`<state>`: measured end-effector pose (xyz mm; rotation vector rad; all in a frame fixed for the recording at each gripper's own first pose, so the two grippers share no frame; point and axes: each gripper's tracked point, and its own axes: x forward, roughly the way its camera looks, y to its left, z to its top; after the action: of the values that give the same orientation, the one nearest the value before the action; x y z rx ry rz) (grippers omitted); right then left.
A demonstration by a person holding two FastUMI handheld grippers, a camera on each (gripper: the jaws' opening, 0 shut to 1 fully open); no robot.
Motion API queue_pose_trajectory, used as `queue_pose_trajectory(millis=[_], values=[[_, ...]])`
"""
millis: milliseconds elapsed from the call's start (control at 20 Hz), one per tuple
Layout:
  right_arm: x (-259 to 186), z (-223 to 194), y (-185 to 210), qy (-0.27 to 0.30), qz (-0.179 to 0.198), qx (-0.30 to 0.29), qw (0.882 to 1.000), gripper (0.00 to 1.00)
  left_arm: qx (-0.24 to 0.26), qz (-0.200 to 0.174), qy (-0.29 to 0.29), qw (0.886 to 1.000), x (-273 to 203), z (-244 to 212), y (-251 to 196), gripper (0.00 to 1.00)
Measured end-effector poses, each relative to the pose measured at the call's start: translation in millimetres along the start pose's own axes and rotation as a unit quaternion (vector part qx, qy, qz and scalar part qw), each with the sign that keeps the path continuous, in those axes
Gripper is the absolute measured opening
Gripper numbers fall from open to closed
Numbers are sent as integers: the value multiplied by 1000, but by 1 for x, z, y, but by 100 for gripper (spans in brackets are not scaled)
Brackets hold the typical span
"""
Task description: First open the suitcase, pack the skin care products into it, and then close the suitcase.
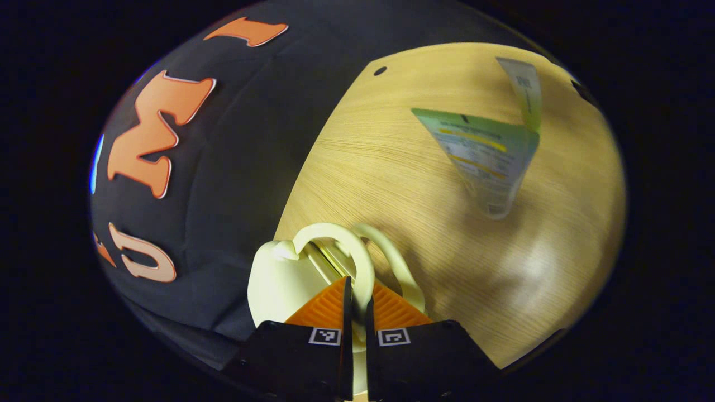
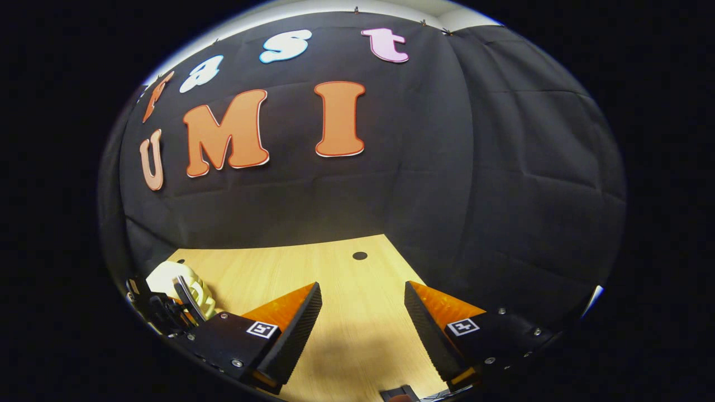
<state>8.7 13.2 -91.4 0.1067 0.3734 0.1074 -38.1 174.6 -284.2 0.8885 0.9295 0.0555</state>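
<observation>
In the left gripper view, left claw (image 1: 358,301) pinches suitcase handle (image 1: 357,257).

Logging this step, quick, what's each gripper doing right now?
Left gripper: closed on the cream suitcase handle.
Right gripper: open, holding nothing, over the table.

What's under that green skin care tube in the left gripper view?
The green tube lies on bare wooden table, apart from the cream suitcase, whose handle the left gripper pinches. Whatever sits directly beneath the tube is covered.
</observation>
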Motion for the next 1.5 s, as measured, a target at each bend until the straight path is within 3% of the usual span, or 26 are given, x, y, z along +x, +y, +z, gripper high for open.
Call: queue_pose_trajectory(millis=[250, 450, 650, 800, 950, 1050, 1400, 1500], values=[[0, 12, 34, -12, 17, -13, 1000, 94, -110, -36, -27, 993, -14, 6, 15, 10], [-3, 13, 90, -9, 24, 9, 1000, 94, -196, -45, -113, 973, -45, 20, 57, 9], [-9, 22, 152, -20, 37, 15, 999, 95, -303, -103, -161, 934, -69, 3, 90, 9], [-15, 29, 195, -33, 45, 24, 998, 95, -341, -119, -183, 914, -75, -16, 110, 9], [-15, 30, 228, -29, 57, 33, 997, 94, -399, -146, -193, 884, -84, -27, 123, 9], [-17, 33, 250, -25, 68, 45, 996, 94, -435, -135, -192, 869, -83, -47, 137, 9], [-12, 47, 289, -23, 91, 48, 994, 94, -511, -98, -161, 839, -63, -139, 172, 8], [-12, 45, 298, -17, 102, 43, 994, 94, -527, -104, -160, 828, -60, -157, 173, 7]])
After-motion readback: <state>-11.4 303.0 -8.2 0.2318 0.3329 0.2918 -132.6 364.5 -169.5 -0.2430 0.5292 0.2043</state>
